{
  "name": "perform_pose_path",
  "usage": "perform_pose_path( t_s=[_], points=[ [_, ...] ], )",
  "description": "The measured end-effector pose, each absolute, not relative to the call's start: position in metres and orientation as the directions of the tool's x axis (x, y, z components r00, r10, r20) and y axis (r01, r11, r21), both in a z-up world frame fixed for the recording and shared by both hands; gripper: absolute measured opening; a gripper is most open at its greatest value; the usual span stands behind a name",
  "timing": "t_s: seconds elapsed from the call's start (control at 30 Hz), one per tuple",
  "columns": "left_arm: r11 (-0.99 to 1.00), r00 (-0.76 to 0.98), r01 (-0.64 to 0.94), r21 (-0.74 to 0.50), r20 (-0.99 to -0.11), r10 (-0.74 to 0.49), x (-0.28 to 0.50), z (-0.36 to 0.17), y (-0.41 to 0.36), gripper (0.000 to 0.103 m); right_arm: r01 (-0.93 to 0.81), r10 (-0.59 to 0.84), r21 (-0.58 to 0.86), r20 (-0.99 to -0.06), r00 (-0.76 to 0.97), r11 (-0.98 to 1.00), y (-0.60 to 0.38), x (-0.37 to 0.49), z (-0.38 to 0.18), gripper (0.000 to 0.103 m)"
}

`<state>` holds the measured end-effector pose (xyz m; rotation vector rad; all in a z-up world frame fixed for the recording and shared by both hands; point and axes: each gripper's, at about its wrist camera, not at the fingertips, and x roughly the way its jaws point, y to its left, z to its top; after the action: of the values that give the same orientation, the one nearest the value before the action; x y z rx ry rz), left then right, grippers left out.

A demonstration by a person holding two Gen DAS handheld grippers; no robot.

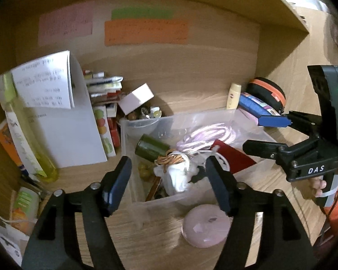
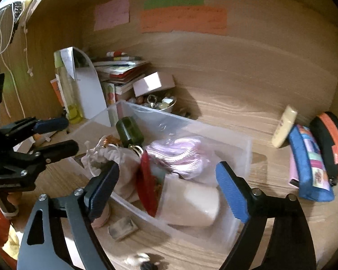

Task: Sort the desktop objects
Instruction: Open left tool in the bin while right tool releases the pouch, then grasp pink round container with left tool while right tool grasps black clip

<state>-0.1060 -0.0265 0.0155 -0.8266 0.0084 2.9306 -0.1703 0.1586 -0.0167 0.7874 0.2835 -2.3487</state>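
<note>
A clear plastic bin [image 1: 247, 121] [image 2: 243, 144] stands on the wooden desk. It holds a dark green bottle [image 1: 149, 147] [image 2: 129, 131], a pink coiled cable [image 1: 205, 135] [image 2: 180, 153], a red card [image 1: 233, 156] [image 2: 147, 186] and a white drawstring pouch [image 1: 178, 175] [image 2: 115, 157]. My left gripper [image 1: 169, 180] is open and empty, its jaws either side of the pouch above the bin's near end; it also shows in the right wrist view [image 2: 56, 135]. My right gripper [image 2: 169, 191] is open and empty over the bin; it also shows in the left wrist view [image 1: 259, 135].
A round pink case [image 1: 206, 225] lies in front of the bin. Books and papers [image 1: 63, 123] stand at the left. A bowl of trinkets [image 2: 160, 103] and a small box [image 1: 136, 97] sit behind the bin. A cream tube [image 2: 284, 126], blue pencil case [image 2: 311, 164] and orange-black case [image 2: 333, 144] lie right.
</note>
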Motion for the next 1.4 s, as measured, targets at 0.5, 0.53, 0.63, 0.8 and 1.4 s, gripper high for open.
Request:
perform_pose_path(
  t_s=[0.5,0.53,0.63,0.8,1.4],
  points=[
    [-0.994,-0.785,-0.109,-0.003,-0.614,0.087,-0.067,-0.003,-0.014,0.095,0.605,-0.444,-0.057,-0.625,-0.642,-0.794,0.196,-0.126,-0.027,0.089],
    [-0.994,-0.776,-0.109,-0.002,-0.625,0.087,-0.066,-0.007,-0.013,0.095,0.604,-0.440,-0.061,-0.629,-0.641,-0.794,0.198,-0.123,-0.029,0.089],
    [-0.994,-0.748,-0.111,-0.006,-0.658,0.088,-0.066,-0.019,-0.009,0.095,0.606,-0.428,-0.066,-0.648,-0.630,-0.793,0.203,-0.117,-0.038,0.089],
    [-0.993,-0.706,-0.118,-0.022,-0.701,0.099,-0.067,-0.034,-0.004,0.095,0.607,-0.406,-0.057,-0.693,-0.595,-0.793,0.212,-0.110,-0.058,0.089],
    [-0.984,-0.613,-0.162,-0.077,-0.773,0.161,-0.098,-0.057,0.017,0.081,0.700,-0.415,-0.042,-0.780,-0.469,-0.713,0.200,-0.106,-0.094,0.048]
  ],
)
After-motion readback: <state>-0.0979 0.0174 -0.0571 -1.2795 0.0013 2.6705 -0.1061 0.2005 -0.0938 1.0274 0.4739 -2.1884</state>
